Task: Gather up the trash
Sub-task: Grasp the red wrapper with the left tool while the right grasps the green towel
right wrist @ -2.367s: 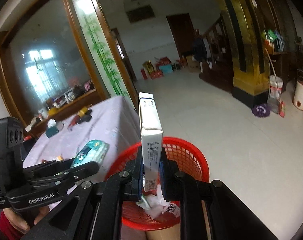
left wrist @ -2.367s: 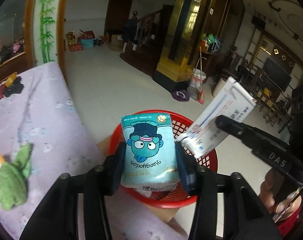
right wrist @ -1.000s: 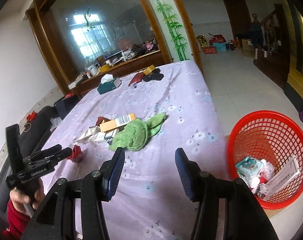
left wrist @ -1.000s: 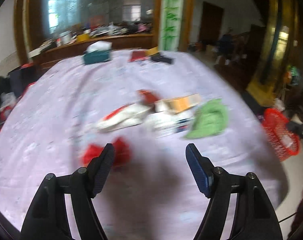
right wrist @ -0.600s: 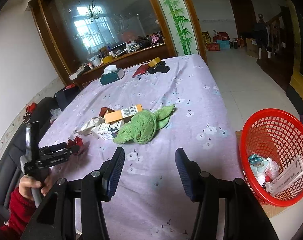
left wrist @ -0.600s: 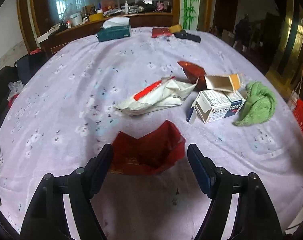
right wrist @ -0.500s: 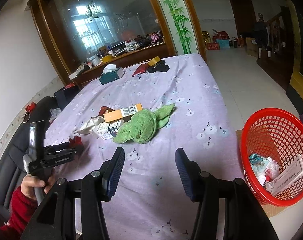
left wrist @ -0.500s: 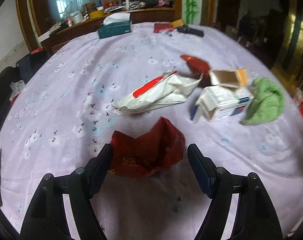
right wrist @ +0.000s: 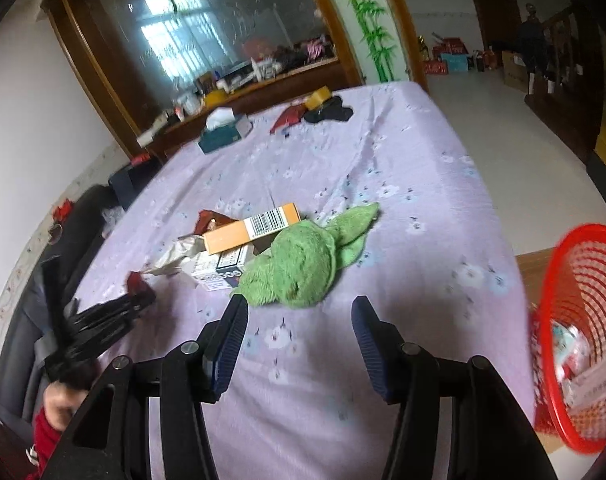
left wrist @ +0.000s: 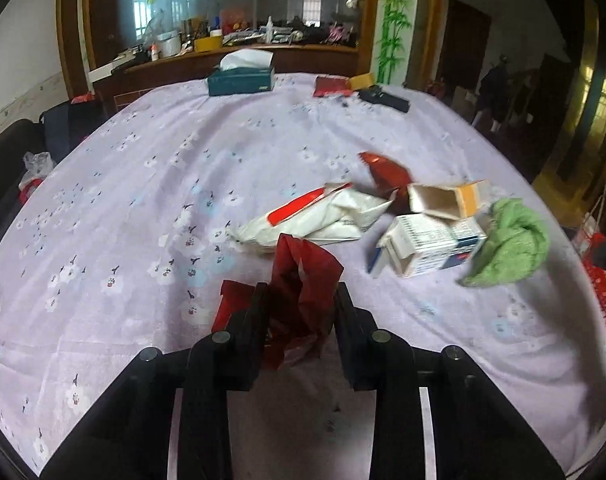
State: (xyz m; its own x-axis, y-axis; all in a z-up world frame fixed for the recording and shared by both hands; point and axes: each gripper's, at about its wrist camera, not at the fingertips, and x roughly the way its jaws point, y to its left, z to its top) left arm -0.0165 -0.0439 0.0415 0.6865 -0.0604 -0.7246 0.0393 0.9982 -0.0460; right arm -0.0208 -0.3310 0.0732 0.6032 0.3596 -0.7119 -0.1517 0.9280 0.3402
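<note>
A crumpled red wrapper stands pinched up off the purple tablecloth between the jaws of my left gripper, which are closing and press on both its sides. The right wrist view shows that gripper at the far left with the wrapper at its tip. My right gripper hangs open over the cloth, just short of a green rag, holding nothing. The red mesh basket stands on the floor at the right with trash inside.
Beyond the wrapper lie a white bag, another red wrapper, an orange box, a white and blue box and the green rag. A tissue box sits at the far edge. A person's hand in a red sleeve holds the left gripper.
The left gripper's jaws closed on the red wrapper, crumpling it upright. The right gripper moved closer over the table toward the green rag.
</note>
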